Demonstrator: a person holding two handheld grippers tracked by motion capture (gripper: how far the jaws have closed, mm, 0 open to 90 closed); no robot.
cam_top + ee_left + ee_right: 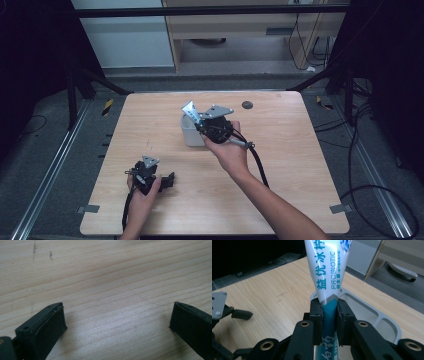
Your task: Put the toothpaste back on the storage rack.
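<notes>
A: What's the step right now?

B: The right gripper (329,311) has its jaws closed tight on a toothpaste tube (324,272), pinching it at the teal band near the lower end, with the flat crimped end pointing up and away. In the high view the tube (189,109) sits just above the white holder (190,134) at the middle of the table (280,165). I judge the tube is being set into the holder, or lifted out of it; I can't tell which.

A: And the left gripper?

B: The left gripper (170,179) rests low near the front left of the table, jaws wide apart with nothing between them. Its own view looks down on bare wood grain (110,290) between the two pads.

A: What does the next move call for?

B: If it's going in, the tube needs to stay upright and line up with one compartment. The holder's rim (372,306) and its divider lie right behind the jaws, so the grip has to clear those walls as it opens.

A: Anything in the way?

B: Little. A small dark round disc (247,105) sits near the far edge, well apart from the holder. The right gripper's cable (260,165) trails back over the table, clear of the holder. The left gripper is well apart too.
</notes>
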